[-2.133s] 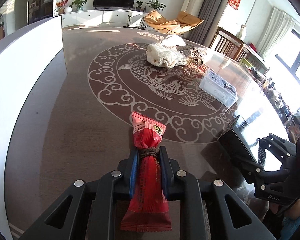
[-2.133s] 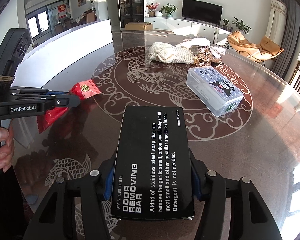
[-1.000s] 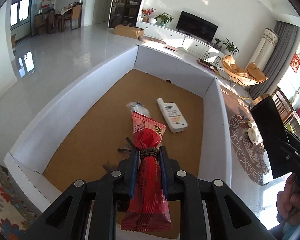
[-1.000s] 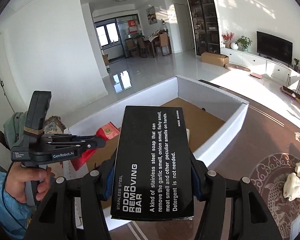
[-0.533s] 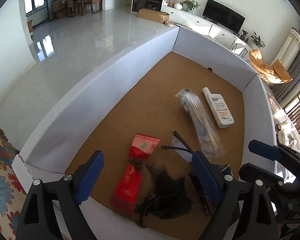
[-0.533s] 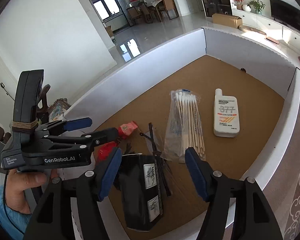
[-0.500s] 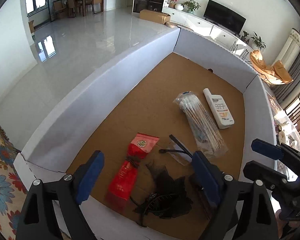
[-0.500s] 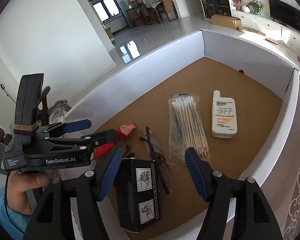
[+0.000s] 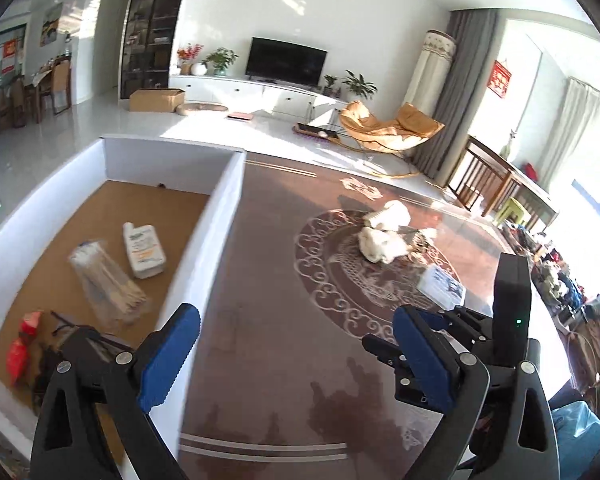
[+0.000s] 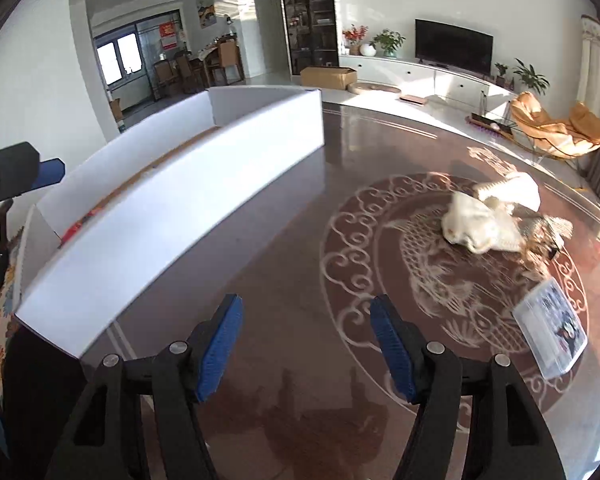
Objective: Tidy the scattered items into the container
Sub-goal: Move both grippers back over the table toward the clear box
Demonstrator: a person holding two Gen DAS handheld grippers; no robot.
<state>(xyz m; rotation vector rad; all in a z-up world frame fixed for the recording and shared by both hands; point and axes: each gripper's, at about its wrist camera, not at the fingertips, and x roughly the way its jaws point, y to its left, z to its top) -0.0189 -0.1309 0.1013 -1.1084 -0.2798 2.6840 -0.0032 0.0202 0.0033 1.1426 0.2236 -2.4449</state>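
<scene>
The white container (image 9: 220, 232) with a brown cardboard floor stands on the dark patterned table's left side. In it lie a red snack packet (image 9: 20, 344), a bag of cotton swabs (image 9: 108, 280) and a white bottle (image 9: 144, 246). My left gripper (image 9: 294, 316) hangs over the table just right of the container wall. Its jaws are opening and nothing is between them. My right gripper (image 10: 306, 302) is open and empty above bare table, beside the container's long wall (image 10: 180, 208). On the table lie a white cloth bundle (image 10: 484, 224) and a clear lidded box (image 10: 552, 332).
A crinkled wrapper (image 10: 540, 236) lies against the cloth bundle (image 9: 382, 240), with the clear box (image 9: 440, 284) nearer to me. Dark items sit in the container's near corner (image 9: 48, 364), partly hidden by my left finger. Chairs and clutter line the table's far right.
Both grippers let go of the red packet and the black box inside the container. They then swung right, out over the table, and both views now face the cloth bundle.
</scene>
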